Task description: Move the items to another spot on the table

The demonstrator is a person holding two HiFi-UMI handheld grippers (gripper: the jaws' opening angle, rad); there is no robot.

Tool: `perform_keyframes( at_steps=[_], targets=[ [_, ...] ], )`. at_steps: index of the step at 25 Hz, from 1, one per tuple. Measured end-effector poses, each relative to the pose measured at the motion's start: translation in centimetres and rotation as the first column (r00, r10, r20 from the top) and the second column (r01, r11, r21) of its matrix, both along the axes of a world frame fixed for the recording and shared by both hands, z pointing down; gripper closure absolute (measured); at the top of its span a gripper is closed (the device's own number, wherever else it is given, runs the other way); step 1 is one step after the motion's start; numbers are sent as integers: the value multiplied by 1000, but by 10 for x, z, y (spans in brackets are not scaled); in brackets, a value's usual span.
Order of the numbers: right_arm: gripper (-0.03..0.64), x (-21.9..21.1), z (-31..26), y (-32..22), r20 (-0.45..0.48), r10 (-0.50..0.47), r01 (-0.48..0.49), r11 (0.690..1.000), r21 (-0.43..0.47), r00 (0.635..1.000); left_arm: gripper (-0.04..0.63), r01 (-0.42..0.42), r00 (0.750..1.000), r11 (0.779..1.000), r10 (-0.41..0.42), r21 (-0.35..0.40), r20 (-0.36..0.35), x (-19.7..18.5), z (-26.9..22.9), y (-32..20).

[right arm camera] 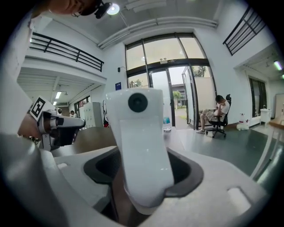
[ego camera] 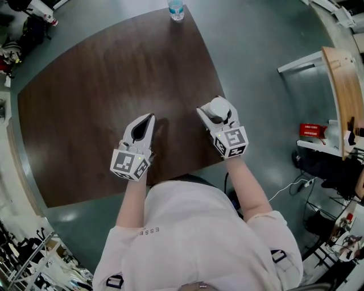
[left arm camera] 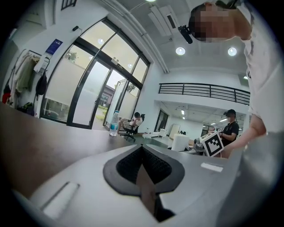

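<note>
Dark brown wood-grain table (ego camera: 85, 102) is seen from above, w/ both grippers held over its near edge. Task item, a white rounded plastic device w/ a dark round lens near its top (right arm camera: 141, 146), is stood upright on the table towards the near right corner (ego camera: 219, 107). It is framed by the right gripper (ego camera: 216, 110) (right arm camera: 144, 170). The jaws are spread wide on either side of it, and a strip of table is visible betw. the device and the left-hand pad, so no clamp is seen. The left gripper (ego camera: 149, 118) (left arm camera: 142, 148) is held just left of it, apart from the device. Its tips are brought together w/ nothing betw. them. A clear plastic water bottle w/ blue label (ego camera: 176, 8) (left arm camera: 114, 123) is stood at the far table edge, well apart from both grippers.
</note>
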State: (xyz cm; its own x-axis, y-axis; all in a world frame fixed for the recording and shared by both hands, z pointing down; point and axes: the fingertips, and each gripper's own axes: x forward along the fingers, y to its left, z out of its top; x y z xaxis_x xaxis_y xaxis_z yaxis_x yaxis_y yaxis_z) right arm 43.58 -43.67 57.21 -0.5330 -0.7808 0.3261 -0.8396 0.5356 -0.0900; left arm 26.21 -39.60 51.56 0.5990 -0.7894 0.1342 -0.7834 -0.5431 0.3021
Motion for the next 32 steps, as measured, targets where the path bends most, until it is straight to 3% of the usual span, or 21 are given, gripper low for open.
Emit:
perform_keyframes(
  at_steps=[1, 2, 13, 22, 28, 32],
  targets=[
    [376, 1, 0, -1, -9, 3, -3, 1000, 5, 1000, 578, 2, 1000, 1000, -2, -2, -2, -1, 1, 0],
    [383, 2, 0, -1, -16, 4, -4, 1000, 8, 1000, 578, 4, 1000, 1000, -4, -3, -4, -2, 1, 0],
    [391, 8, -23, 15, -43, 3, -1, 999, 42, 999, 578, 18, 1000, 999, -18, 36, -13, -12, -20, 13],
    [391, 25, -63, 78, -38, 0, 4, 995, 104, 999, 578, 52, 999, 990, -52, 130, 1, -11, -59, 79],
    [391, 17, -64, 118, -36, -78, 81, 993, 80, 996, 578, 157, 986, 979, -163, 130, 38, -30, -58, 144],
    [391, -7, -64, 135, -38, -167, 170, 982, 77, 985, 578, 262, 962, 956, -270, 135, 48, -57, -63, 183]
  ],
)
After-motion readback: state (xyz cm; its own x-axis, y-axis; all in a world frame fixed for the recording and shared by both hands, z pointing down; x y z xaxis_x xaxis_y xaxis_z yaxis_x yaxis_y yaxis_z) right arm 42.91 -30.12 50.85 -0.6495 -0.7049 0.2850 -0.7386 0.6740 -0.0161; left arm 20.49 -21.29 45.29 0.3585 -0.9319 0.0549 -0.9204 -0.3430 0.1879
